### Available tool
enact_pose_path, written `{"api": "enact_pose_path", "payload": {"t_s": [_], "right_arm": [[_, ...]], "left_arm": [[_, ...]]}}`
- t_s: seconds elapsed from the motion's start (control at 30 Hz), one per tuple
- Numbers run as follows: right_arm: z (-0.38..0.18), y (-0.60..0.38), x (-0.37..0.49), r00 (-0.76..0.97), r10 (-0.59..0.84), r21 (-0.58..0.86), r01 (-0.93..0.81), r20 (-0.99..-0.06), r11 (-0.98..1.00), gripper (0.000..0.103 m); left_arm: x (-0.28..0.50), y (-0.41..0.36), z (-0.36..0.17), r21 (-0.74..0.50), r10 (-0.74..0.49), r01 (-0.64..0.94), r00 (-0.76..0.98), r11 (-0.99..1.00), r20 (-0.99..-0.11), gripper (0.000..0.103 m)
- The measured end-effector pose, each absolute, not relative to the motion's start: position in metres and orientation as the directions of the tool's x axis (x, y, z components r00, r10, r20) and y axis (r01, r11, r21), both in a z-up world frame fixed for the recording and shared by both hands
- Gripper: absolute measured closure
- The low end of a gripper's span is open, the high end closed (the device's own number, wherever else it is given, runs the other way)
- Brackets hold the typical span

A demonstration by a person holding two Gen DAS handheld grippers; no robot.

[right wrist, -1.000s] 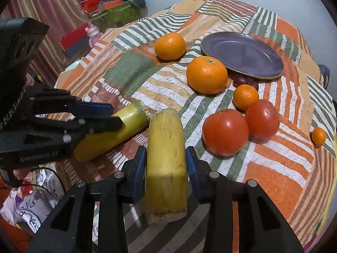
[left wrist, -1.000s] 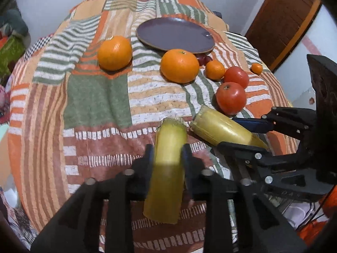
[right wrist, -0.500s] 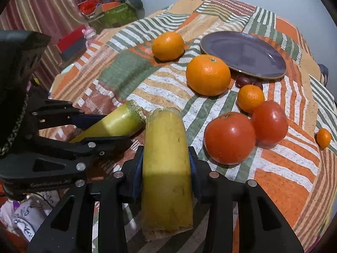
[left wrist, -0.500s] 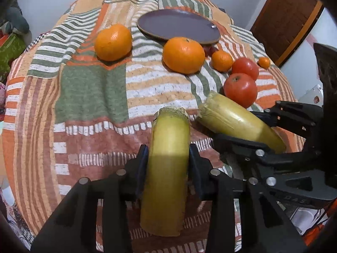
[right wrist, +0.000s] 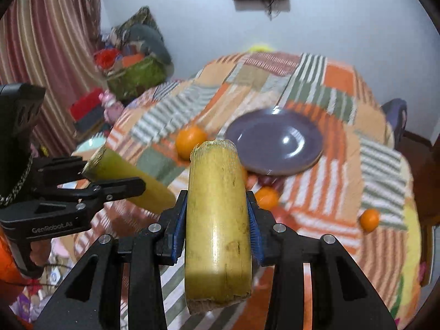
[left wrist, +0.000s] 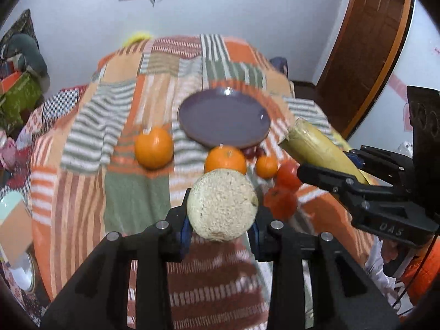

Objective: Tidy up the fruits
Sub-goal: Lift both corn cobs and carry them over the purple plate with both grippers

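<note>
Both sugarcane pieces have risen off the tablecloth, tilted upward.

Yellow-green cut cane piece: smooth, waxy skin; its twin's cut end rough, fibrous, pale. Round purple plate: glossy glaze. Patchwork striped cloth: matt woven. Left tool and right tool: matt black plastic, metal screws.
</note>
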State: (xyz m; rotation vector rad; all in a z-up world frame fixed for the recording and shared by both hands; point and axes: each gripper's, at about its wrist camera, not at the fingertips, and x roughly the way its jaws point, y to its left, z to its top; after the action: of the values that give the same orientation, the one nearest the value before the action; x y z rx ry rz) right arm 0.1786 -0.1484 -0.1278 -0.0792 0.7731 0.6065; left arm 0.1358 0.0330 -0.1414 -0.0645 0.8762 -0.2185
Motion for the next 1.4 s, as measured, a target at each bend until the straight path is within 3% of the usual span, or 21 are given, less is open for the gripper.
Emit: {"api": "enact_pose_path", "payload": {"t_s": [0.67,1.4], "right_arm": [[-0.111,-0.176,0.241,0.675,0.429,0.13,-0.447,-0.601,0.885,0.067],[-0.156,-0.16,0.317,0.619,0.405,0.121,-0.447,-0.673,0.886,0.067]], "left_arm": [[0.209,0.005,-0.113,-0.109,-0.216,0.197,0.681,0.974,-0.7,0.069],[0.307,-0.019,-0.178,-0.207,-0.324,0.276,0.5,0.939,-0.803,0.069]]}}
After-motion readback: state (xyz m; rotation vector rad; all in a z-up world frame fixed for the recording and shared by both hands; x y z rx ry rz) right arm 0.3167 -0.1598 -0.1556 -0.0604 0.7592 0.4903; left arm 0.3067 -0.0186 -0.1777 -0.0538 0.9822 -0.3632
